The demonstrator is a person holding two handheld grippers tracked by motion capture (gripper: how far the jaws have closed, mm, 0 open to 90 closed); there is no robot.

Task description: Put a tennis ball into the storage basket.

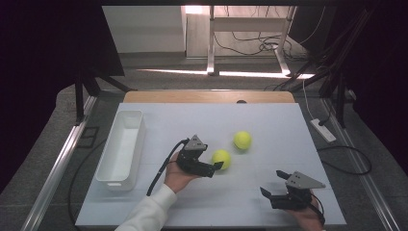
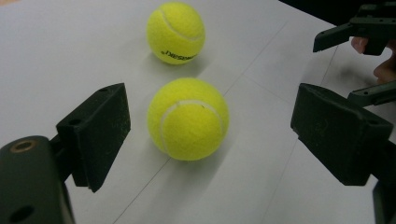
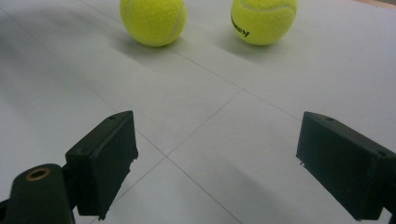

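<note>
Yellow tennis ball, the nearer one (image 1: pixel 221 159), sits on the white table (image 1: pixel 269 125) just ahead of the left gripper (image 1: pixel 217 166). In the left gripper view this ball (image 2: pixel 188 119) lies between the two black jaws, which stand wide apart; neither pad touches it. Gap on both sides.

Second tennis ball (image 1: pixel 242 140) rests a little farther back and to the right, near the first but apart from it. Black lettering shows on it in the left gripper view (image 2: pixel 175 31).

Right gripper (image 1: pixel 273 184) held low at the near right of the table, jaws spread, nothing between them. From its own view both balls lie well ahead, side by side: one (image 3: pixel 153 21) at left, the lettered one (image 3: pixel 264 19) at right. Bare table between jaws and balls.

White bin (image 1: pixel 121 147), long and narrow, stands along the left edge of the table, well apart from the balls. The left hand (image 1: pixel 177 177) and white sleeve (image 1: pixel 149 209) lie between bin and nearer ball.

Nothing stands between the left gripper and the nearer ball. The right gripper's jaw tips show at the upper right of the left gripper view (image 2: pixel 348 60), off to the side of the balls.

Off the table: a white power strip (image 1: pixel 323 130) on the floor at right, cables behind.
</note>
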